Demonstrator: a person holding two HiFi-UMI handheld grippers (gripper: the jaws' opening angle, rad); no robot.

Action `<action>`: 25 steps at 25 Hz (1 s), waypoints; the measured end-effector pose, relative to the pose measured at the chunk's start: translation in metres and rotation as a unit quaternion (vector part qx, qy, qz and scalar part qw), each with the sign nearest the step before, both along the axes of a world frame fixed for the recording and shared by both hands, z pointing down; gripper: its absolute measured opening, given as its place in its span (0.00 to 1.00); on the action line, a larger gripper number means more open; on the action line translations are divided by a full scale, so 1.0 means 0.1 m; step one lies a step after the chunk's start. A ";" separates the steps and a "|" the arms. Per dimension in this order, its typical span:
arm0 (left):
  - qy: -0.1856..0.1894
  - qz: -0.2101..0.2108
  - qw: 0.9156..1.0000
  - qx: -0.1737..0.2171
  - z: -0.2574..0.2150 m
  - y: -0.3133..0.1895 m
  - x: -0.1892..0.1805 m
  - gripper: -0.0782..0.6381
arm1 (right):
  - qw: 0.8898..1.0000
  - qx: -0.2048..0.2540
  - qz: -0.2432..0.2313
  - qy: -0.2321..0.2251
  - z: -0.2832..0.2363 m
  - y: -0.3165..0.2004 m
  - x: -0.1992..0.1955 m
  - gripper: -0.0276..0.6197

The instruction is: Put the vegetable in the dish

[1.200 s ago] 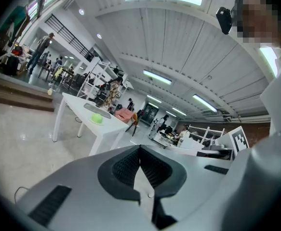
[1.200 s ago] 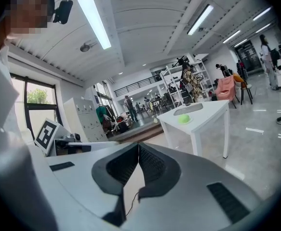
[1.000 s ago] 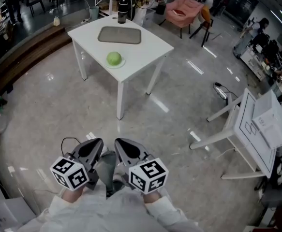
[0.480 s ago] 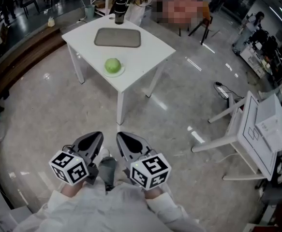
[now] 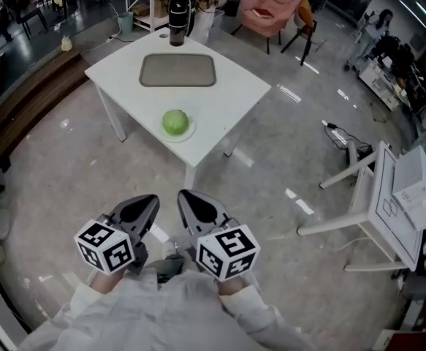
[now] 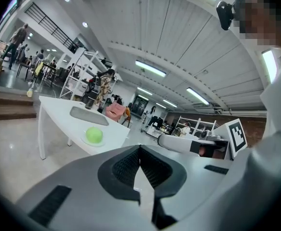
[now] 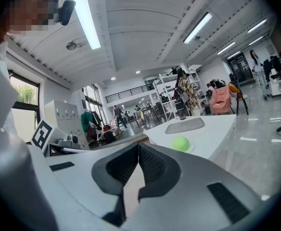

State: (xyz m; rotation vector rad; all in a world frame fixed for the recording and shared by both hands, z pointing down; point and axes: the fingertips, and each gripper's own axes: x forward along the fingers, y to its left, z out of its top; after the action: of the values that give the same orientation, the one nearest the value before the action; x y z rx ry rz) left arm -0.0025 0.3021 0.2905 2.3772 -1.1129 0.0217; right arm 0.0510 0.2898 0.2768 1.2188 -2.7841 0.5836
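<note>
A round green vegetable (image 5: 175, 121) sits on a small white plate (image 5: 188, 132) near the front corner of a white table (image 5: 231, 93). Behind it lies a grey rectangular dish (image 5: 177, 70), with a black bottle (image 5: 177, 9) at the far edge. Both grippers are held close to my body, well short of the table. The left gripper (image 5: 148, 199) and right gripper (image 5: 187, 196) are shut with nothing in them. The left gripper view shows its tips (image 6: 140, 147) meeting, the vegetable (image 6: 94, 135) far ahead. In the right gripper view the jaws (image 7: 139, 145) touch, the vegetable (image 7: 180, 143) beyond.
Polished grey floor lies between me and the table. A tipped white desk (image 5: 388, 203) stands at the right, with a cable (image 5: 340, 134) on the floor near it. A pink armchair (image 5: 267, 9) is behind the table and a wooden step (image 5: 23, 101) runs along the left.
The table has come nearer and sits lower in the head view as I walk toward it. Both grippers stay shut and close together.
</note>
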 end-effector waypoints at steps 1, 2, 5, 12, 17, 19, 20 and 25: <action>0.001 0.004 1.000 -0.001 0.02 -0.07 -0.04 0.12 | 1.000 0.001 0.002 0.000 0.01 -0.07 -0.05 0.06; 0.003 0.008 1.000 -0.002 0.04 -0.13 -0.07 0.12 | 1.000 0.002 0.004 0.001 0.02 -0.14 -0.10 0.06; 0.002 0.016 1.000 -0.005 0.10 -0.29 -0.18 0.12 | 1.000 0.001 0.008 0.004 0.08 -0.28 -0.24 0.06; 0.011 0.021 0.999 -0.023 0.21 -0.46 -0.29 0.12 | 0.999 -0.020 0.028 0.013 0.18 -0.46 -0.29 0.06; 0.016 0.016 0.999 -0.037 0.32 -0.57 -0.35 0.12 | 0.999 -0.033 0.025 0.010 0.27 -0.60 -0.30 0.06; 0.015 0.014 0.999 -0.040 0.33 -0.63 -0.36 0.12 | 0.999 -0.037 0.021 0.011 0.30 -0.67 -0.31 0.06; 0.014 0.011 0.999 -0.040 0.33 -0.67 -0.38 0.12 | 0.999 -0.037 0.018 0.011 0.31 -0.72 -0.33 0.06; 0.011 0.002 0.999 -0.046 0.37 -0.99 -0.43 0.12 | 0.999 -0.037 0.011 0.008 0.31 -1.08 -0.38 0.06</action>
State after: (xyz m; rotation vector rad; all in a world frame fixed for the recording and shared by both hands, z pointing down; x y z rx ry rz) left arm -0.0451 0.2029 0.3276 2.2928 -1.0742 0.0470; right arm 0.0131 0.1821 0.3079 1.2356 -2.7141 0.6680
